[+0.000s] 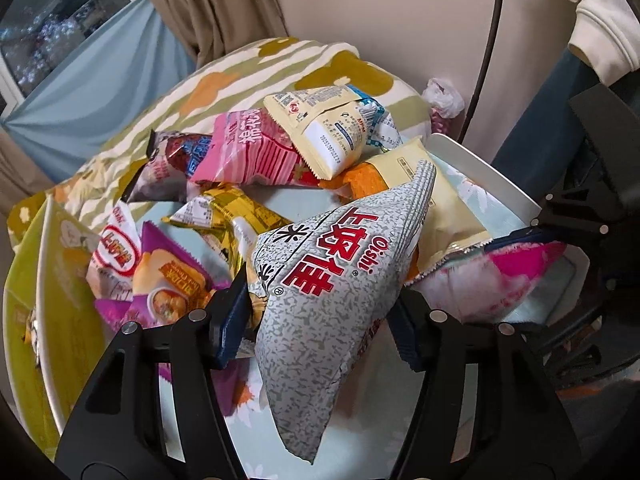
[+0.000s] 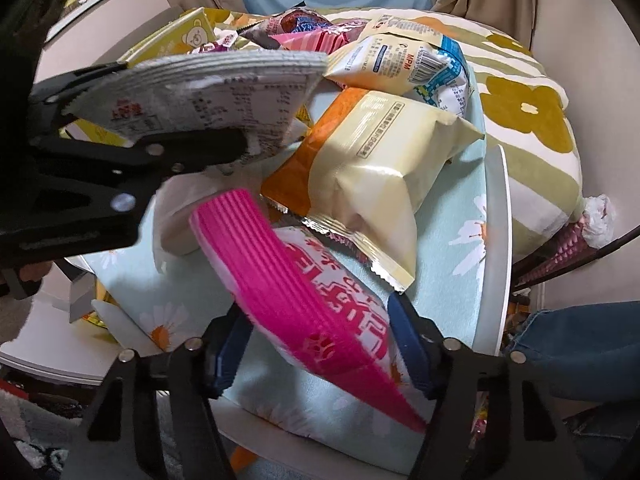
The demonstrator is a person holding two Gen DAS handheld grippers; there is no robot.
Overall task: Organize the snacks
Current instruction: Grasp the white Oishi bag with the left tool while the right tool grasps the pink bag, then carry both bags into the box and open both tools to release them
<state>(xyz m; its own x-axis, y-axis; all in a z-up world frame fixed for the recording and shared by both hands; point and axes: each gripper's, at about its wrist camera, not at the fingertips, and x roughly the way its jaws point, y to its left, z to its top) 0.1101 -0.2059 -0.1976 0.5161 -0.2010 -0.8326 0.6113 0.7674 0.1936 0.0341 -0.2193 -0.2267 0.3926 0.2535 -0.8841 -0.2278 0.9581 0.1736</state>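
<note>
the left gripper [image 1: 320, 316] is clamped on a grey "oishi" bag [image 1: 332, 276]; the right gripper [image 2: 320, 344] pinches a pink-edged bag [image 2: 320, 312]; a cream pack [image 2: 400, 60] reads "mpm".

Glossy crinkled plastic film is seen on the grey Oishi bag [image 1: 320, 280] and pink snack bag [image 2: 340, 320]; matt cloth on the daisy tablecloth [image 2: 460, 280].

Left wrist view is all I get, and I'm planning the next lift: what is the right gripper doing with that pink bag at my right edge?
Observer: The pink bag lies between the right gripper's fingers; both pads appear to touch it.
Operator: Any marking to confirm it?
Observer: A paw print on its pink sealed edge.
Operator: My grey bag's underside?
Observer: The grey bag shows a white panel of small print.
</note>
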